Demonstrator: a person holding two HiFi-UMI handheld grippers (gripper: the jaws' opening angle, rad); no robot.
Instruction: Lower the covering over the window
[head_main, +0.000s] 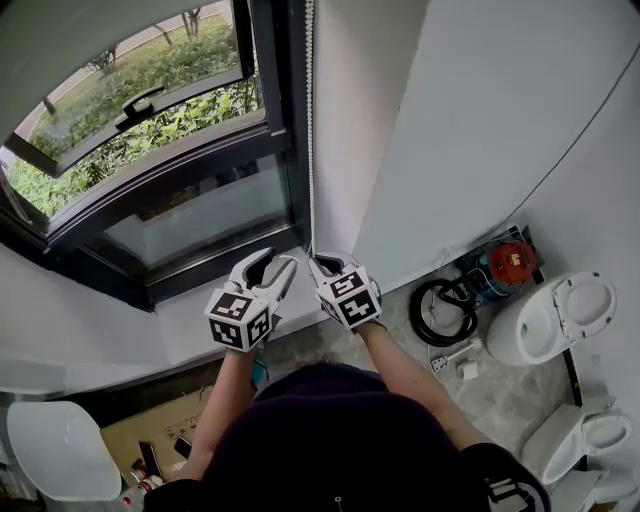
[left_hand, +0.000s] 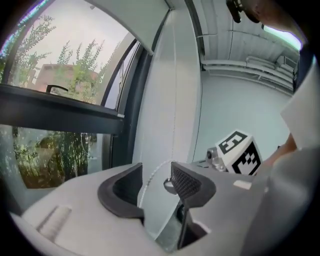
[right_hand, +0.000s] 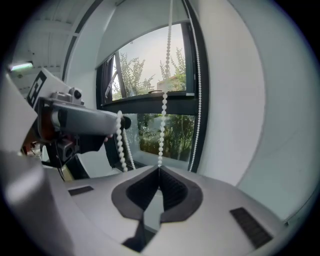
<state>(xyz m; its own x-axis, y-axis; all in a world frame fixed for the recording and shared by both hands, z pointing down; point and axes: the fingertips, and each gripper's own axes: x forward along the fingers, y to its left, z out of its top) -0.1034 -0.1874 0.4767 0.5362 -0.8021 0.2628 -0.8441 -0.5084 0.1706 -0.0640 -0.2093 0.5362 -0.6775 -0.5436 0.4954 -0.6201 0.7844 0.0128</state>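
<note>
Window covering shows nowhere over the glass. In the head view the panes of the window (head_main: 190, 215) lie bare, with shrubs plain through them, so I judge that nearly all of the lowering is still left. No view lets you tell whether a rolled blind sits above the window.

Your means is the bead chain (head_main: 310, 130). It hangs along the window's right frame to just below its lower right corner, where both of your tools meet. Your right hand-held gripper (right_hand: 159, 172) has its jaws pressed together on one strand, which rises taut straight above it. Your left hand-held gripper (left_hand: 156, 182) stands wide. A slack bend of the chain curves through the gap with neither pad pressing it, so it holds nothing.

What is left, as I read it: close the left on its strand or pull with the right, then draw the chain hand over hand until the covering comes down across the window. Which strand lowers it cannot be told from here.
</note>
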